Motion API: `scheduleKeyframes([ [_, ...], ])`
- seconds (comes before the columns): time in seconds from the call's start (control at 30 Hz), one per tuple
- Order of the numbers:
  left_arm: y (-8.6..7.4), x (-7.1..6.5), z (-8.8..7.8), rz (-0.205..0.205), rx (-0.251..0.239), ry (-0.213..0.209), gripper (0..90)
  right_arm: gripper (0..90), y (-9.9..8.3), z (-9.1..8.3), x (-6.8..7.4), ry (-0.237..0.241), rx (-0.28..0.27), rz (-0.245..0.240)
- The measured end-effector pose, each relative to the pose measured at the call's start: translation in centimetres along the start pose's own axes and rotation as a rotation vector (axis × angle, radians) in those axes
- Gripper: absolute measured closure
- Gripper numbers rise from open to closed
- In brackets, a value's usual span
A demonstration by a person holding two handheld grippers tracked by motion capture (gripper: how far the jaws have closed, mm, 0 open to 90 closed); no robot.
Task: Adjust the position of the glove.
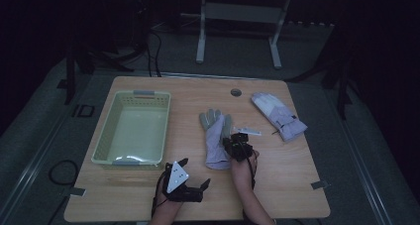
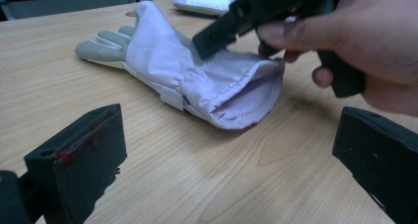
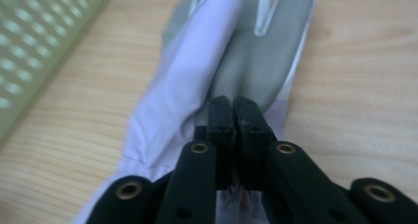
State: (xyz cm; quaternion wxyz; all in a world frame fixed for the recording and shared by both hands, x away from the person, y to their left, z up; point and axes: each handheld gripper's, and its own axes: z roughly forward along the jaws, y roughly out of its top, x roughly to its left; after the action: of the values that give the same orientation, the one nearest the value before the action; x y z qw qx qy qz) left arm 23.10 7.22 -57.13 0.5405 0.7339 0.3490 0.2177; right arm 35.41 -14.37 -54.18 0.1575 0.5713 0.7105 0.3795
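Lilac-and-grey glove [image 1: 214, 136], pale-green basket [image 1: 106, 136]

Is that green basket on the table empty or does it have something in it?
Empty. The high view shows the green basket with a bare floor, while both gloves lie on the table outside it.

Matt lilac cloth glove [image 2: 197, 81] with grey palm lies on smooth wood-grain table [image 2: 207, 184]; basket [image 1: 132, 128] looks plastic.

On the wooden table [image 1: 292, 185] I count two pale lilac fabric gloves [image 1: 216, 138] [image 1: 280, 115], one light green perforated plastic basket [image 1: 101, 146], one small white flat tag [image 1: 246, 131] and two black handheld grippers [image 1: 184, 161] [image 1: 236, 141].
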Motion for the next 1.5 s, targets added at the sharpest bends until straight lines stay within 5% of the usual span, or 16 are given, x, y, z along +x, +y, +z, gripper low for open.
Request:
scheduleKeyframes([
  [0.3,0.0,0.0,0.0,-0.002,0.003,0.003,0.0,70.6,-0.3,0.1,0.0,-0.001,0.012,-0.041],
  [0.5,0.0,0.0,0.0,-0.002,0.003,0.003,0.0,57.0,0.3,-0.7,-1.1,0.025,0.004,-0.052],
  [0.63,0.0,0.0,0.0,-0.003,0.003,0.003,0.0,48.5,1.1,-1.9,-2.4,0.039,-0.024,-0.1],
  [1.5,0.0,0.0,0.1,-0.002,0.005,0.005,0.0,52.6,3.8,-7.1,-12.5,-0.056,-0.034,-0.239],
])
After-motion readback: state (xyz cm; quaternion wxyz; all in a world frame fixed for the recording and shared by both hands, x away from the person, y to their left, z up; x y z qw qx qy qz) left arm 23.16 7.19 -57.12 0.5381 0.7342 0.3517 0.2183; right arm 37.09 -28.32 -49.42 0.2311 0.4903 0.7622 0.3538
